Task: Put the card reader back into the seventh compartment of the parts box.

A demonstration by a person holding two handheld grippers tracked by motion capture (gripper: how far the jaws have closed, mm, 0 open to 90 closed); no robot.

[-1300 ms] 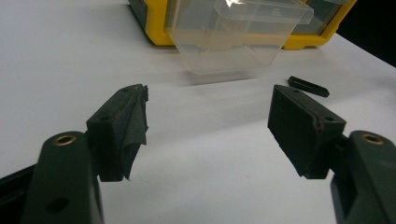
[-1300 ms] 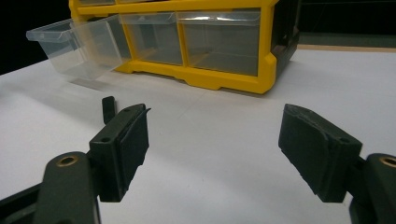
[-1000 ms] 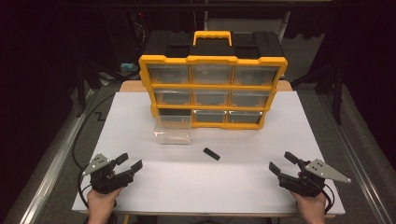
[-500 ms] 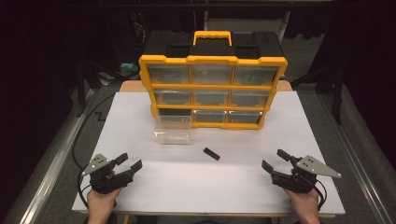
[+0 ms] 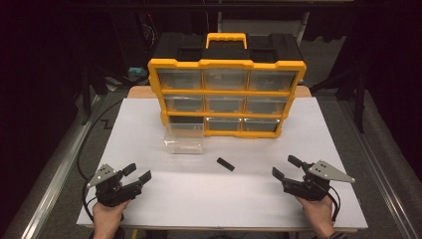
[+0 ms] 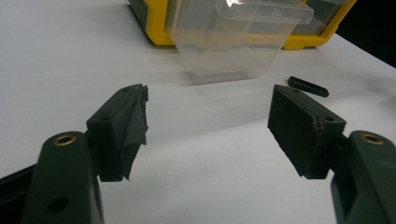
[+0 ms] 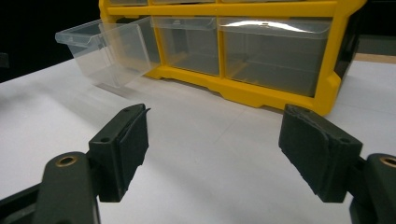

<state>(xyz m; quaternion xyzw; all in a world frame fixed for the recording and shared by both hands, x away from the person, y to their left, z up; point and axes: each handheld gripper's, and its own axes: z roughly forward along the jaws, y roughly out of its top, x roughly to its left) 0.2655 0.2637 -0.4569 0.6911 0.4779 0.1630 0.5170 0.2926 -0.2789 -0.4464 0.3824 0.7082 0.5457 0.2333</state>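
Note:
A yellow organizer with clear drawers stands at the back of the white table. Its bottom-left clear drawer is pulled out and rests on the table in front of its slot. A small black piece lies on the table just right of that drawer. My left gripper hovers open near the front left corner, facing the drawer and the black piece. My right gripper stands open at the front right, facing the organizer and the drawer. Nothing sits between either pair of jaws.
A black cable runs along the table's left edge. A metal rail borders the left side. Dark floor and equipment surround the table.
My right gripper has moved left and slightly forward over the table. The left gripper has stayed in place.

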